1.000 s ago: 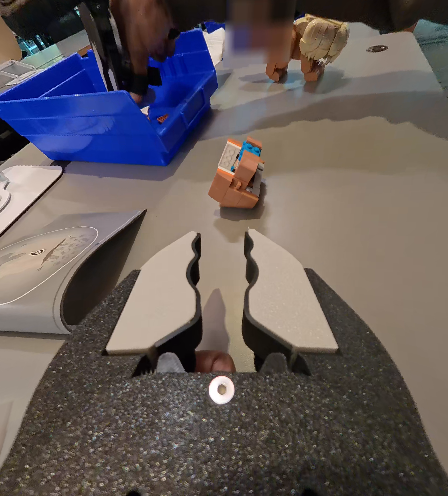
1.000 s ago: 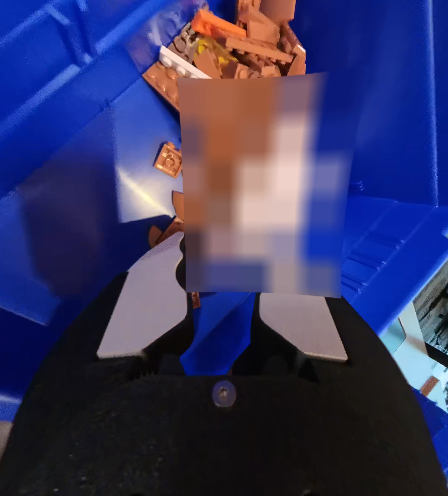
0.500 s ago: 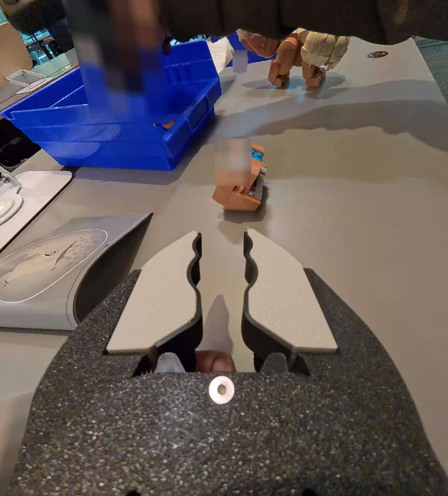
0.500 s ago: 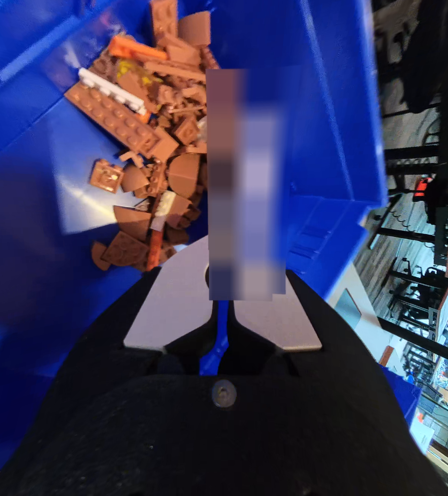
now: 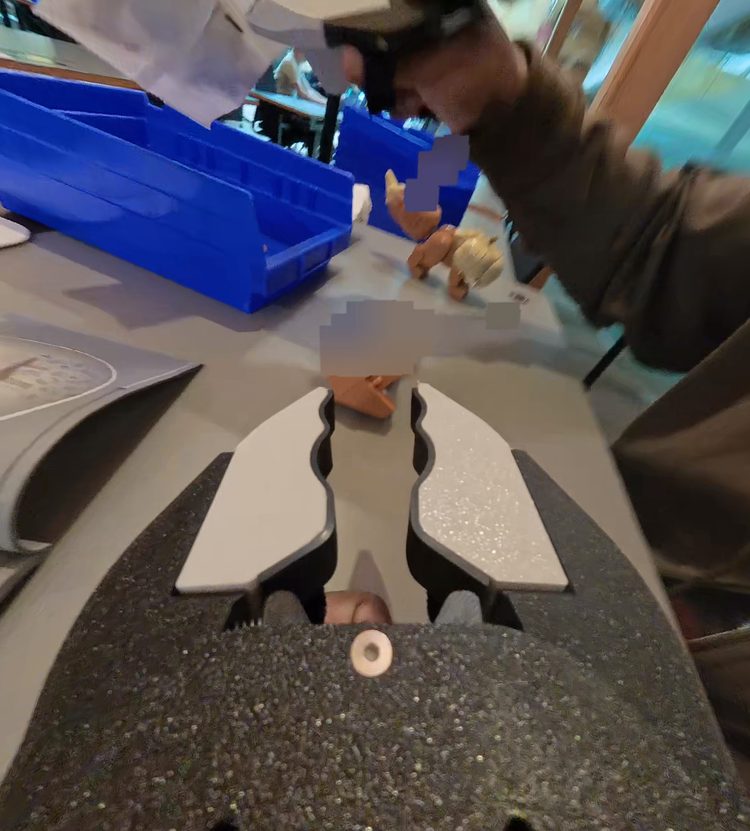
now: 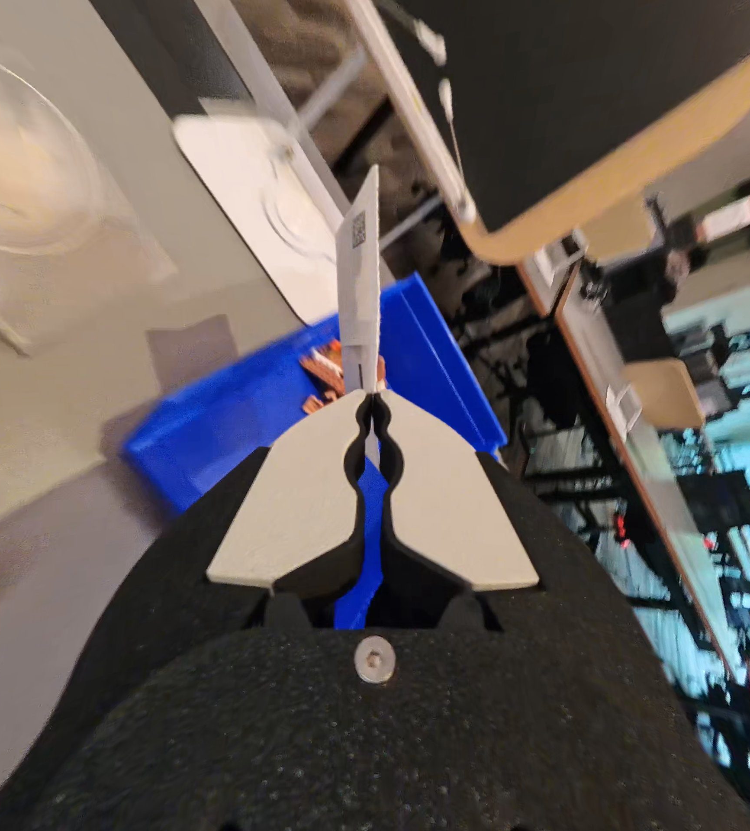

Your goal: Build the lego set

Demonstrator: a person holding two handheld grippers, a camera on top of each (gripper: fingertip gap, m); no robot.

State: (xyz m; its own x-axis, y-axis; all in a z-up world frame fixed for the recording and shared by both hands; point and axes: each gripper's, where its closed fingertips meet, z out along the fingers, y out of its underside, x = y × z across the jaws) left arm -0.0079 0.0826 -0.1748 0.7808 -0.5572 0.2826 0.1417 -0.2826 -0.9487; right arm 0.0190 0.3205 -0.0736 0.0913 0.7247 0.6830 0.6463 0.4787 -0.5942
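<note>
Far left on grey bench [image 5: 490,449]: curved open booklet [image 5: 40,404], near edge lifted. Behind it, far left to centre: long blue bin [image 5: 148,193], open end facing right; brown lego pieces [image 6: 319,364] inside at one end, seen in right wrist view. Second blue bin [image 5: 377,148] farther back, right of first. Above first bin: thin white paper bag [image 6: 359,288] with printed code patch, pinched edge-on at very tips of right gripper [image 6: 372,398], fingers [image 6: 310,494] closed tight on bag's bottom edge, bag sticking straight out ahead, bin well below. Centre, near: left gripper [image 5: 370,395] low over bench, fingers [image 5: 274,494] apart at medium gap, nothing between, bare bench showing through. Just beyond tips: small brown lego sub-build [image 5: 364,398] on bench, top hidden by mosaic patch, not touching fingers. Right of centre, far: tan-and-brown lego animal [image 5: 458,261] standing on bench, near second bin, well apart from sub-build. Far right: dark brown sleeve [image 5: 633,216] reaching across from right toward bins, blurred.
</note>
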